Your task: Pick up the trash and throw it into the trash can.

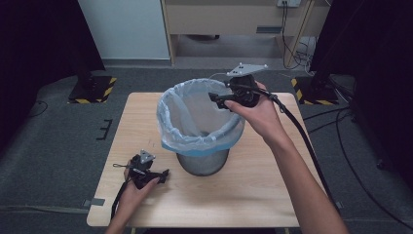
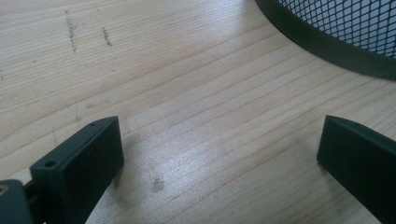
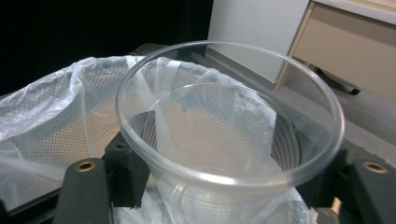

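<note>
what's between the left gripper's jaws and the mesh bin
Only bare wooden table between the left gripper and the mesh bin, by the left gripper view.

Clear plastic cup above the lined bin

The cup is transparent, ribbed, empty, its mouth open to the camera. The mesh bin, with pale blue bag, stands upright near the table's middle.

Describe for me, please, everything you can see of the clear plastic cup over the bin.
The plastic cup is clear and thin-walled, with a rolled rim and fine ribs around its lower wall. It looks empty and sits roughly upright, mouth towards the camera, between the right tongs' black jaws, above the bag-lined mesh bin.
</note>
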{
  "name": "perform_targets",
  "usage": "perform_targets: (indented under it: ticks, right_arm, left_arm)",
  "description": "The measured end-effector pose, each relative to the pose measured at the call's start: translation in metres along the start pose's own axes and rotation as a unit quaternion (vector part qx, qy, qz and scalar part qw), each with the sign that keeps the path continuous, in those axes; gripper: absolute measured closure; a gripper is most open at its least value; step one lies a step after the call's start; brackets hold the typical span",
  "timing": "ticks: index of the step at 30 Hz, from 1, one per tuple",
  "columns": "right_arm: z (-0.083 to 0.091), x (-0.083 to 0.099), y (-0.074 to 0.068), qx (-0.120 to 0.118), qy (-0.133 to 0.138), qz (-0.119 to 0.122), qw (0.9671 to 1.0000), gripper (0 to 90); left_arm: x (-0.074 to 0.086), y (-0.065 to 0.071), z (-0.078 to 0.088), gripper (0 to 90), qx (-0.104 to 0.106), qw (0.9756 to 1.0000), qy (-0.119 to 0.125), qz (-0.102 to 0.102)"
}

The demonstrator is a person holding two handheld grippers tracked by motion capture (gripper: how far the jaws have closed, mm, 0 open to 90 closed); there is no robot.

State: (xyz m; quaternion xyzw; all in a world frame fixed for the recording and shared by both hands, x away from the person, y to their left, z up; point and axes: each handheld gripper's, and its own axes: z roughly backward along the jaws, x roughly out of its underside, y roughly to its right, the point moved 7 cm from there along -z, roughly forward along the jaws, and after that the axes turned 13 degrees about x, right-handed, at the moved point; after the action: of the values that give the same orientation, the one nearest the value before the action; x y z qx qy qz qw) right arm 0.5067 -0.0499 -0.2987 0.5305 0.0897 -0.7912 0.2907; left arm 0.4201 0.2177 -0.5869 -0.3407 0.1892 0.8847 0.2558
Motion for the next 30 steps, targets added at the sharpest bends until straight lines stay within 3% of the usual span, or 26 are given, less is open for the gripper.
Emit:
perform_targets:
  ticks: [3, 7, 12, 13, 15, 19, 21, 24, 30]
  right_arm:
    - [-0.001, 0.000, 0.001, 0.005, -0.004, -0.012, 0.9999, 15.8]
    - [0.002, -0.003, 0.004, 0.016, 0.007, -0.020, 0.9996, 6.9]
    - [0.009, -0.006, 0.016, 0.043, 0.017, -0.028, 0.9985, 6.3]
    - [0.012, -0.004, 0.025, 0.062, 0.015, -0.040, 0.9972, 7.8]
    - [0.014, -0.002, 0.029, 0.068, 0.012, -0.046, 0.9966, 7.7]
    - [0.019, 0.010, 0.051, 0.100, 0.007, -0.064, 0.9929, 6.2]
    - [0.020, 0.014, 0.055, 0.106, 0.005, -0.068, 0.9920, 6.2]
    - [0.028, 0.028, 0.070, 0.137, 0.002, -0.072, 0.9879, 7.0]
    - [0.038, 0.050, 0.085, 0.156, 0.002, -0.088, 0.9837, 8.0]
  left_arm:
    - [0.000, 0.000, 0.000, 0.0, 0.000, 1.0000, 0.000, 0.000]
    - [0.000, 0.000, 0.000, 0.0, 0.000, 1.0000, 0.000, 0.000]
    - [0.000, 0.000, 0.000, 0.0, 0.000, 1.0000, 0.000, 0.000]
    - [0.000, 0.000, 0.000, 0.0, 0.000, 1.0000, 0.000, 0.000]
    - [0.000, 0.000, 0.000, 0.0, 0.000, 1.0000, 0.000, 0.000]
    - [0.000, 0.000, 0.000, 0.0, 0.000, 1.0000, 0.000, 0.000]
    - [0.000, 0.000, 0.000, 0.0, 0.000, 1.0000, -0.001, 0.000]
    - [0.000, 0.000, 0.000, 0.0, 0.000, 1.0000, -0.001, 0.000]
    - [0.000, 0.000, 0.000, 0.0, 0.000, 1.0000, -0.001, 0.000]
